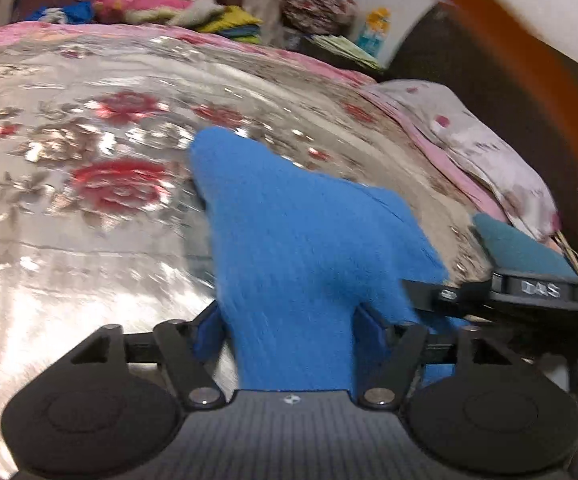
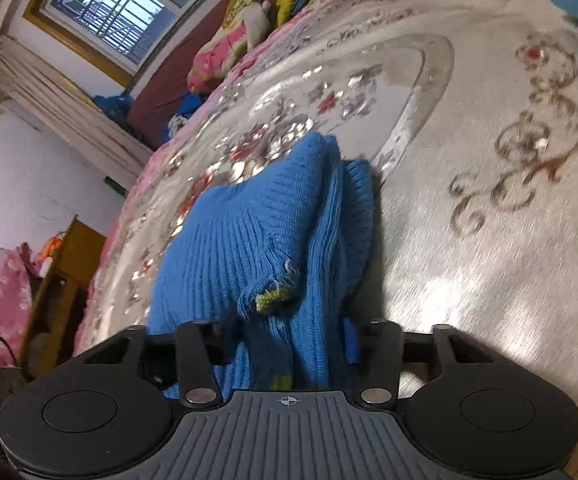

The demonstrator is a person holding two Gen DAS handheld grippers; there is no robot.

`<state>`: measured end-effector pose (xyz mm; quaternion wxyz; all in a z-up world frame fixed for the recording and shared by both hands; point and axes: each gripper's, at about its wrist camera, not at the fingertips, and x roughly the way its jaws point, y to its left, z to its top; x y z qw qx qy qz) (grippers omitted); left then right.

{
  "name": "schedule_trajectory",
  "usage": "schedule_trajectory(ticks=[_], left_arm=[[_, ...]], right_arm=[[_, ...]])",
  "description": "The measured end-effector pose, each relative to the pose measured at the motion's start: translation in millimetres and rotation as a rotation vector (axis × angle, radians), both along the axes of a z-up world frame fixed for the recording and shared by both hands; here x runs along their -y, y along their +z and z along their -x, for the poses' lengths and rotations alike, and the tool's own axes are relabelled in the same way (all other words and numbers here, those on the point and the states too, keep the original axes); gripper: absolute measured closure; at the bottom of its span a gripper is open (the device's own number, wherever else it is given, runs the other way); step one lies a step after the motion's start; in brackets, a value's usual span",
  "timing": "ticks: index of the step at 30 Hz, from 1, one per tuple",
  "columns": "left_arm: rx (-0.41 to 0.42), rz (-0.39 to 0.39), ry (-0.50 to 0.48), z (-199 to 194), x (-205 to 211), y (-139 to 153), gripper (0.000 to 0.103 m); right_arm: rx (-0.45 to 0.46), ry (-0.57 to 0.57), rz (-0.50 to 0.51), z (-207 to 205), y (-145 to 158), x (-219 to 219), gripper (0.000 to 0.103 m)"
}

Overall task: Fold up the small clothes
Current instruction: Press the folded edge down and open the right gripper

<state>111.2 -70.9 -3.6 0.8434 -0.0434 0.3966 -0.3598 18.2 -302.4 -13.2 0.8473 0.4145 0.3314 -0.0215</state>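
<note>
Blue knit garment [image 1: 301, 240] lies bunched on the bed [image 1: 89, 240]; my left gripper [image 1: 289, 330] straddles it, jaws apart; my right gripper [image 2: 285, 340] likewise, pads seemingly not pressing; closing now risks pinching several layers, spoiling the fold.

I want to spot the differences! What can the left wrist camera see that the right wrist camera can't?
Only the left view shows the other gripper coming in from the right, a flowered pillow and an orange bar. Only the right view shows a window, a wooden cabinet and a small green patch on the knit. Both show a blue knit garment between the fingers, lying on the shiny flowered bedspread.
</note>
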Motion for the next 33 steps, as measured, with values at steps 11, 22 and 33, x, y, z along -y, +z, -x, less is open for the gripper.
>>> schedule_trajectory(ticks=[11,22,33], left_arm=[[0.096,-0.112,-0.114,76,-40,12,0.036],[0.237,-0.107,-0.051,73,-50,47,0.035],[0.247,-0.26,-0.019,68,-22,18,0.034]], right_arm=[[-0.039,0.13,0.108,36,20,-49,0.069],[0.019,0.004,0.177,58,55,-42,0.067],[-0.084,0.028,0.459,38,44,-64,0.095]])
